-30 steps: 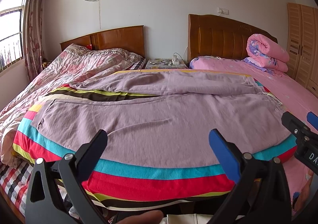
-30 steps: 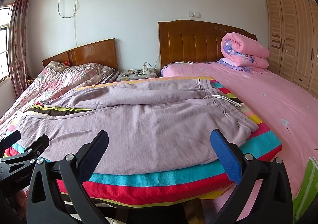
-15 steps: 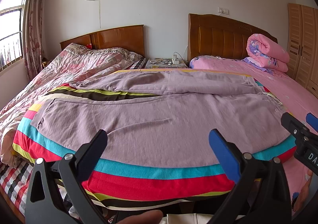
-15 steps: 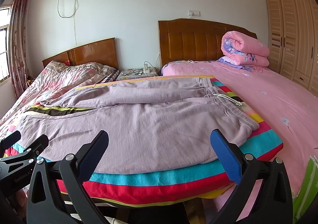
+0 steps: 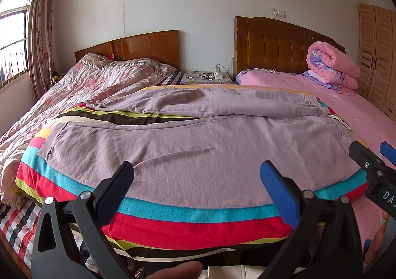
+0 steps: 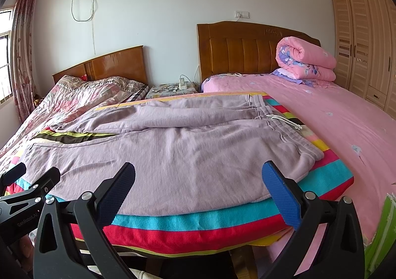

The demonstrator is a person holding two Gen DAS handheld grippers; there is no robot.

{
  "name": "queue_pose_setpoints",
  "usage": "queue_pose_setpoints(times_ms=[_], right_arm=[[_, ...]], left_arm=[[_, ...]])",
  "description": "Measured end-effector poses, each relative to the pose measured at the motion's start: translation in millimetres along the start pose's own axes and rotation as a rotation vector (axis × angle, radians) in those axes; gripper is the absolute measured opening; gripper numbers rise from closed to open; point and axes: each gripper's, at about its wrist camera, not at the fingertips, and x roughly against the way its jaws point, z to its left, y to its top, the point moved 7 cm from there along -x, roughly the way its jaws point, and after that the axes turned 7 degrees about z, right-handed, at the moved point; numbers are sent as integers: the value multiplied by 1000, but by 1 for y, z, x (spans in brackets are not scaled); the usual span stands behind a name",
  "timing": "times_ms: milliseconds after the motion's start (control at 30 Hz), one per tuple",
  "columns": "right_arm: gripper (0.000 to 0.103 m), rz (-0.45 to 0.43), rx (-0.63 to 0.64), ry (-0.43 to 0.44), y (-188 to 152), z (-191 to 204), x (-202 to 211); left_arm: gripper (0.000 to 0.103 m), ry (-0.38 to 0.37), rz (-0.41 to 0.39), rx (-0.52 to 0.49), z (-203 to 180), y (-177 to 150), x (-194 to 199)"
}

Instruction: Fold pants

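Observation:
Lilac sweatpants [image 5: 198,145] lie spread flat on a striped blanket [image 5: 188,224], waistband with a white drawstring [image 6: 284,121] at the right, legs running left. The far leg is rumpled. They also show in the right wrist view [image 6: 188,155]. My left gripper [image 5: 198,187] is open and empty, held just short of the near edge of the pants. My right gripper [image 6: 198,189] is open and empty, near the waistband end. Each gripper shows at the edge of the other's view: the right one [image 5: 378,155], the left one [image 6: 29,177].
The blanket spans two beds: a floral quilt [image 5: 81,85] at left, a pink sheet [image 6: 334,115] at right with a rolled pink duvet [image 6: 304,61]. A nightstand [image 5: 205,77] with chargers stands between the headboards. A wardrobe [image 6: 366,41] is at far right.
Both views have shifted only slightly. The pants have not moved and both grippers stay open.

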Motion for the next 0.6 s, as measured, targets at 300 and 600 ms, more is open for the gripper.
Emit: queue_pose_setpoints(times_ms=[300,600], right_arm=[[99,4,-3,0,1,-1,-1],[99,0,1,-2,1,-2,-4]], left_arm=[[102,-2,3,1,0,-2,-1],[102,-15,12,-4,0,-3,-4]])
